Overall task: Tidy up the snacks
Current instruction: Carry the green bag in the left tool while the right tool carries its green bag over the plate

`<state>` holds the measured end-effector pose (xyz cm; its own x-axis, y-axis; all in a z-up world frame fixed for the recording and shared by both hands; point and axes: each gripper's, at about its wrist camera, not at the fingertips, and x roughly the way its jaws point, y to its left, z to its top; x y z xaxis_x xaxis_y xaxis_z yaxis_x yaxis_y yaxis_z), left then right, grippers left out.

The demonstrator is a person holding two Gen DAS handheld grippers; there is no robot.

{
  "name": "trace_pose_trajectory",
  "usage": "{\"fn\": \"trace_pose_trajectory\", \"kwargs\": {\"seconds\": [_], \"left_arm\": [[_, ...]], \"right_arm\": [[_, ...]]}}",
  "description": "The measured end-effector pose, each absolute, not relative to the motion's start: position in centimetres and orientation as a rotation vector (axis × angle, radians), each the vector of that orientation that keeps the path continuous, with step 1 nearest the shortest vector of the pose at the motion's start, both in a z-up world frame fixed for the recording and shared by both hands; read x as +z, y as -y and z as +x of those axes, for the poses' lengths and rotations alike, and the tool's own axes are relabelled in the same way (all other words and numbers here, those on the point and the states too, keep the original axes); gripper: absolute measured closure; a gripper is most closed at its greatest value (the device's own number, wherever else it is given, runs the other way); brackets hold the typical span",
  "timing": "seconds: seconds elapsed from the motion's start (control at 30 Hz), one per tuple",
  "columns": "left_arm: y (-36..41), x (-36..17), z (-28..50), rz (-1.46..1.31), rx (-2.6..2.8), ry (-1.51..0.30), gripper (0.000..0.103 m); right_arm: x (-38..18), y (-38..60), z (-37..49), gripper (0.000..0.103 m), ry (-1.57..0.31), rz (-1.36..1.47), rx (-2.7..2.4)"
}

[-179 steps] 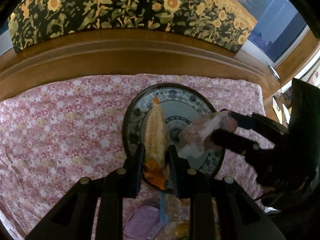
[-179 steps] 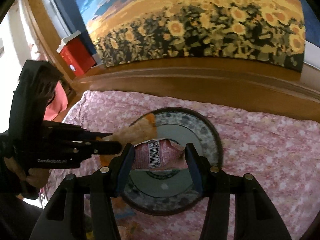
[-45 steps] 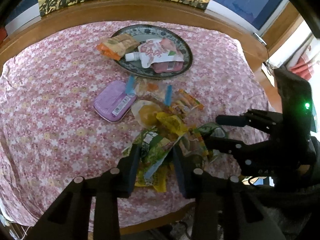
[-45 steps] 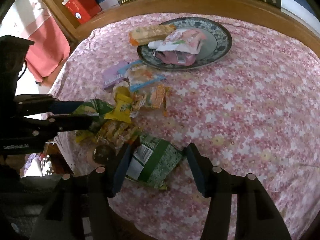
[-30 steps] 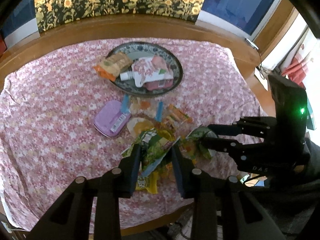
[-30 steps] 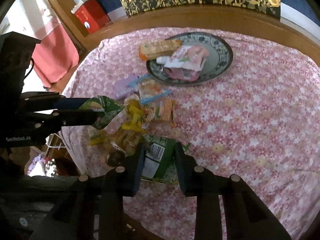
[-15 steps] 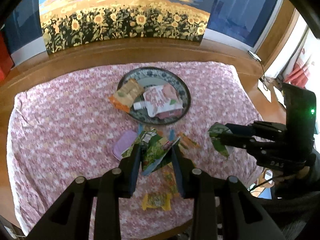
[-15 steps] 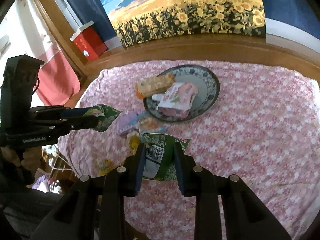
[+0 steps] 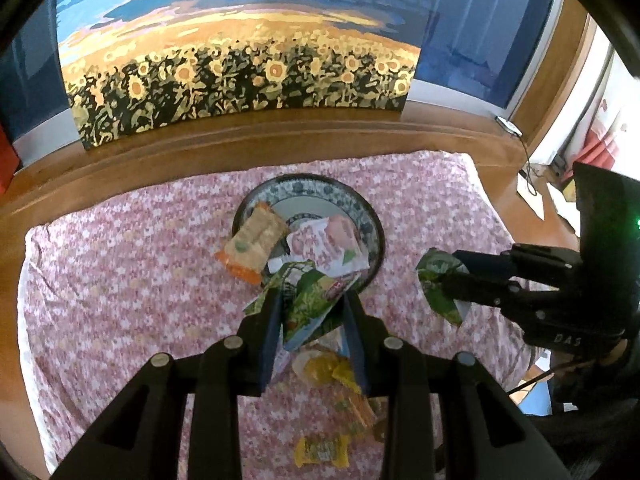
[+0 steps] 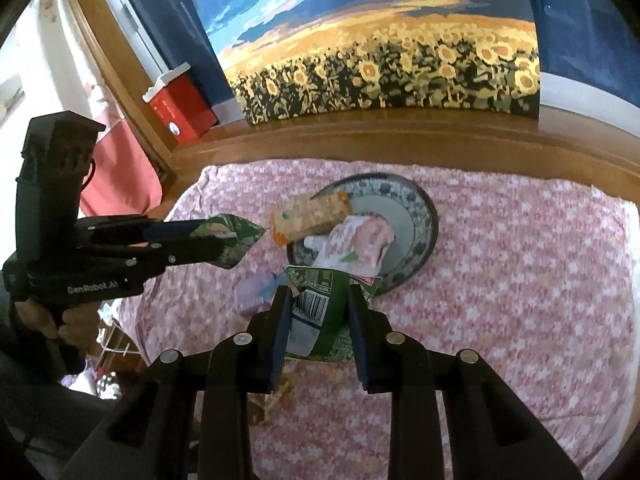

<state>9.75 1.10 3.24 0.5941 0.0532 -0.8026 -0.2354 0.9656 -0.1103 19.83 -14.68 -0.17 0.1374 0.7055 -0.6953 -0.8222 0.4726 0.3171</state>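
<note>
Pink floral cloth (image 9: 120, 280) carries loose sweets (image 9: 320, 450) below both clamped packets.

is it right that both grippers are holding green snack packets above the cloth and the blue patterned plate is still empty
Not quite: the plate is not empty. The right wrist view shows an orange cracker packet and a pink pouch lying on it. The rest holds: the left gripper and right gripper each hold a green snack packet above the cloth.
</note>
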Motion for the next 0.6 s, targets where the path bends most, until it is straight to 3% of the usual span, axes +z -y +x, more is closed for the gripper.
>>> {"fn": "trace_pose_trajectory", "kwargs": {"seconds": [0.6], "left_arm": [[-3.3, 3.7, 14.0, -0.182, 0.147, -0.898, 0.071]], "right_arm": [[0.8, 12.2, 23.0, 0.074, -0.877, -0.173, 1.106]]}}
